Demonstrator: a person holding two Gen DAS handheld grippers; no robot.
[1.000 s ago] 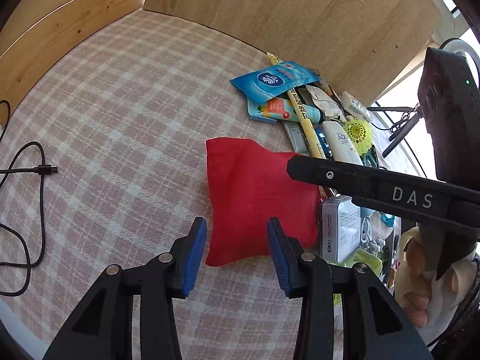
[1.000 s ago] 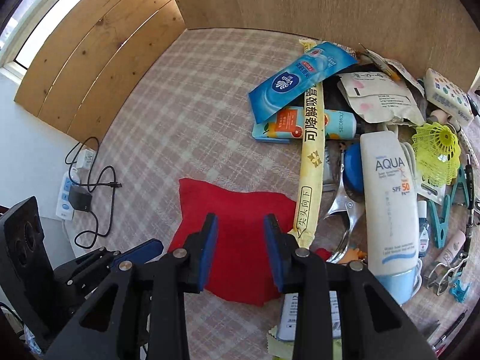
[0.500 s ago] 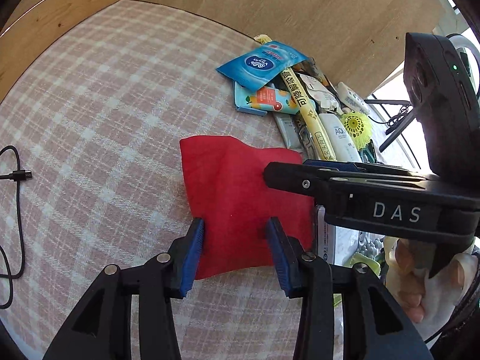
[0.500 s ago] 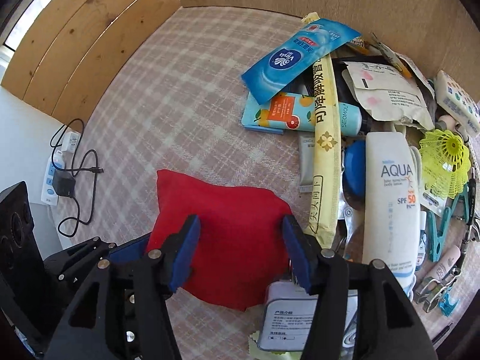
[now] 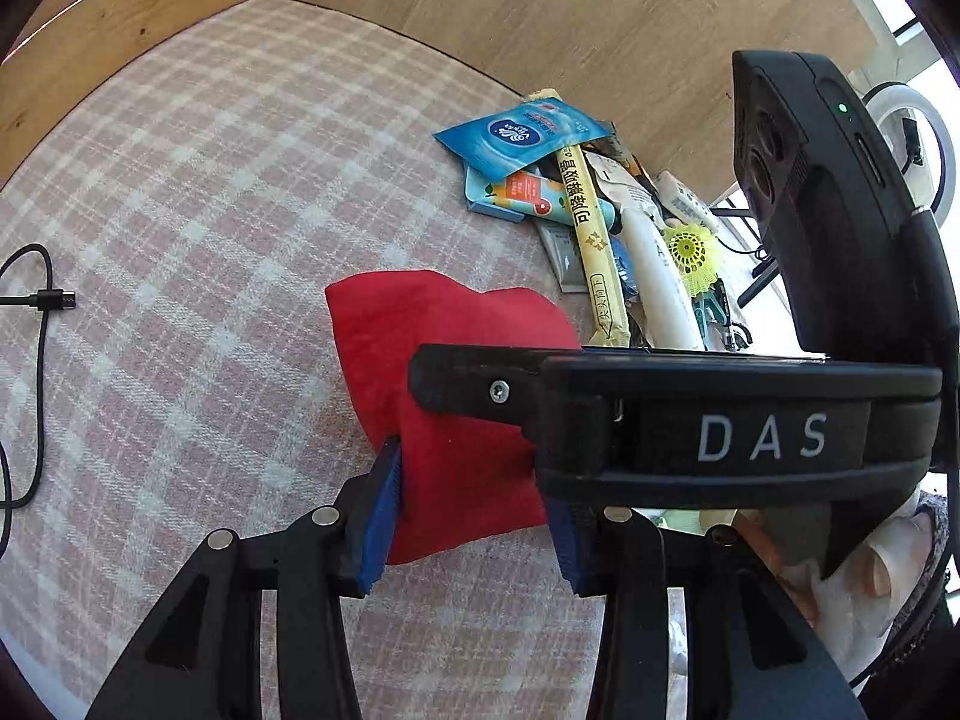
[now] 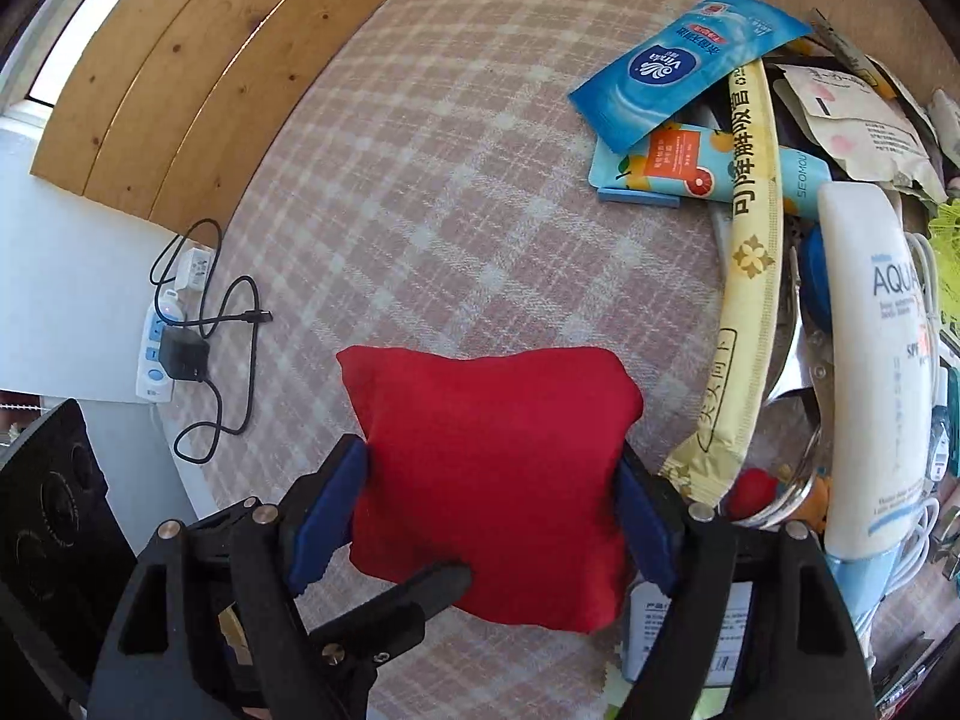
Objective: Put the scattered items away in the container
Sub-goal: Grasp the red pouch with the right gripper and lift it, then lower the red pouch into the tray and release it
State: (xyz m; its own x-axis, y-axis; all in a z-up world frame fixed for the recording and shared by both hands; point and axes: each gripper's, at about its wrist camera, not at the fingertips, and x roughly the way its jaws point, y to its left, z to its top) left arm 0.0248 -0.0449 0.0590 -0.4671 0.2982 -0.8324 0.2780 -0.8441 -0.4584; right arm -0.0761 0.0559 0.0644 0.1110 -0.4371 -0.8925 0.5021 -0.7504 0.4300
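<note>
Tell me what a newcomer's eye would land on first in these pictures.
The bright red soft fabric pouch on the pink plaid cloth grabs attention first, with the right claw spread wide around it, its jaws having just been opening, and the left claw at its near edge. Next comes the jumble at the right: a blue wipes packet, a long yellow sachet and a white sunscreen tube.

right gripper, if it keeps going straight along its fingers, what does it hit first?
Most likely the red cloth pouch: it fills the gap of the right gripper, whose jaws have just been opening. Depth unclear.
</note>
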